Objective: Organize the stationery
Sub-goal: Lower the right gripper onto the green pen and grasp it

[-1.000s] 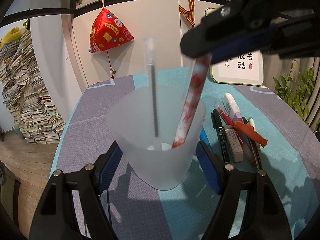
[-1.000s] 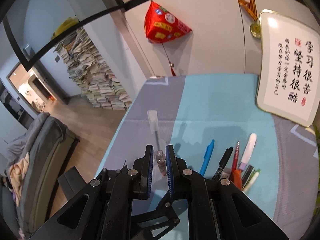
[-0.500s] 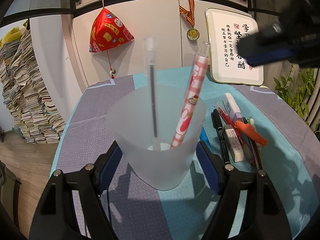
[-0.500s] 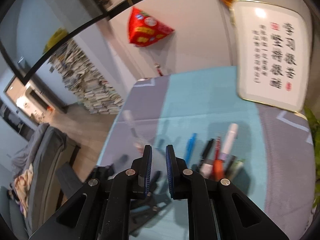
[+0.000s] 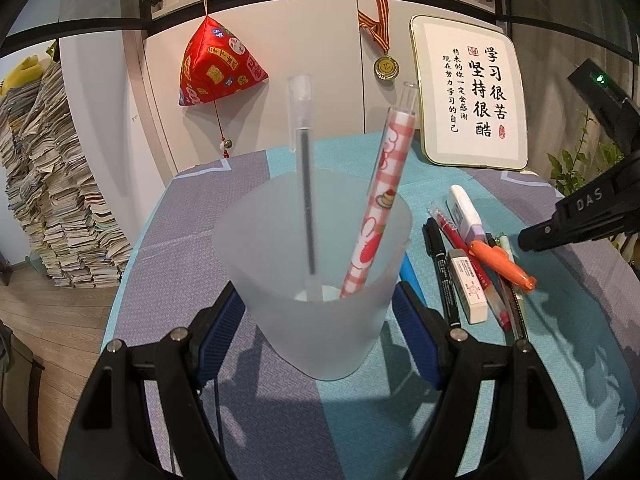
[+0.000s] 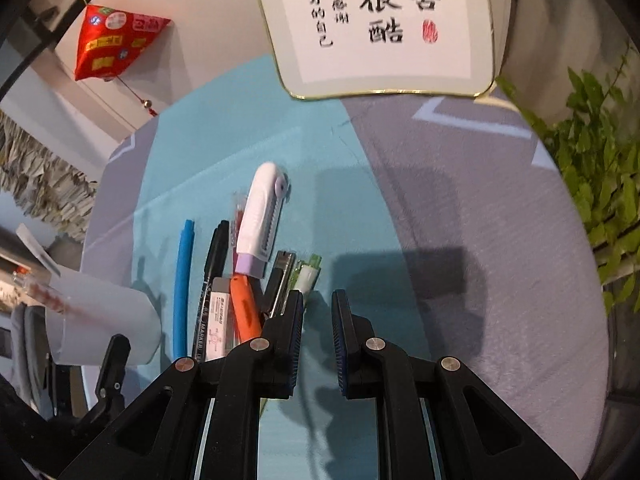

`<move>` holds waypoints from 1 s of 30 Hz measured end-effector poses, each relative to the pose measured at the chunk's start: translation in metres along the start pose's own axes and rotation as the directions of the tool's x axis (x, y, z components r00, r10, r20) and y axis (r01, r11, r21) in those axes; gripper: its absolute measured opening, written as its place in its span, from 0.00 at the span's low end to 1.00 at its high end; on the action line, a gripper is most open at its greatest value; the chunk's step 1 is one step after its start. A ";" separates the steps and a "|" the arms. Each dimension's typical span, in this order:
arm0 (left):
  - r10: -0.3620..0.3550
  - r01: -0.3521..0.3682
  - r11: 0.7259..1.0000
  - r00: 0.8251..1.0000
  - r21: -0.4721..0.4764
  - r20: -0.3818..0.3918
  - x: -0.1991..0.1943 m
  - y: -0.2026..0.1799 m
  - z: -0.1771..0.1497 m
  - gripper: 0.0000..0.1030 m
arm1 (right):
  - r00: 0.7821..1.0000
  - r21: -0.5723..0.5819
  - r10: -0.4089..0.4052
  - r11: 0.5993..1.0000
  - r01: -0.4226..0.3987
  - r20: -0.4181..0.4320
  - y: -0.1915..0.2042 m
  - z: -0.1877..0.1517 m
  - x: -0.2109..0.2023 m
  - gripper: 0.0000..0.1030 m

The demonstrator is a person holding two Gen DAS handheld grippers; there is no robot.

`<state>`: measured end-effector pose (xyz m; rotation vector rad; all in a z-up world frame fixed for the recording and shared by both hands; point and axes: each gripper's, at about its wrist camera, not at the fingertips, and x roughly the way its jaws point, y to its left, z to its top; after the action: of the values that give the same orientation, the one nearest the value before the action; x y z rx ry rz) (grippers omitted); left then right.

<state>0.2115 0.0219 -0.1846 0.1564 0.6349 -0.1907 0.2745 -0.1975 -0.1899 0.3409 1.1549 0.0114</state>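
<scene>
Stationery lies in a loose row on the teal-and-grey patterned tablecloth point(image 5: 560, 360), near its right edge in the left wrist view: a blue pen point(image 6: 182, 288), a black marker point(image 6: 212, 276), a white rectangular eraser point(image 5: 468, 286), a red pen with a clear cap point(image 5: 466, 254), a white-and-lilac correction-tape dispenser point(image 6: 260, 220), an orange utility knife point(image 5: 502, 262) and a pale green pen point(image 6: 306, 278). The items touch or overlap one another. Frosted translucent plastic cup point(image 5: 316, 280), upright, stands just left of this row and holds two pens: a clear-barrelled pen with a dark refill point(image 5: 304, 184), nearly vertical, and a red-and-white checked pen with cartoon prints point(image 5: 380, 216), leaning toward the right rim. Left gripper point(image 5: 320, 312) brackets the cup, one blue-padded finger on each side of its lower wall; whether the pads press the wall cannot be told. Right gripper point(image 6: 318, 300) hangs above the near end of the row, its jaws slightly parted with nothing between them, its left finger beside the pale green pen. Behind the tablecloth's far edge: a framed calligraphy panel point(image 5: 472, 92), a red fabric pyramid ornament point(image 5: 218, 66), a gold medal on a striped ribbon point(image 5: 386, 66). A green leafy plant point(image 6: 600, 168) stands at the right.
</scene>
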 end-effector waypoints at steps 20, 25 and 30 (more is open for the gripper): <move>-0.001 0.001 1.000 1.000 0.000 0.000 0.000 0.000 0.000 0.73 | 0.999 -0.057 -0.054 0.997 0.054 0.000 0.020 0.003 0.023 0.15; -0.001 0.001 1.000 1.000 0.000 0.000 0.000 0.001 -0.001 0.74 | 0.987 -0.128 -0.160 0.979 0.161 0.021 0.008 0.003 0.014 0.13; 0.000 0.000 1.000 1.000 0.001 -0.001 0.000 0.001 -0.001 0.74 | 0.986 -0.142 -0.169 0.975 0.168 0.007 -0.011 0.001 0.007 0.13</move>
<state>0.2111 0.0234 -0.1850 0.1573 0.6353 -0.1913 0.2768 -0.2068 -0.1983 0.1156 1.1781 -0.0540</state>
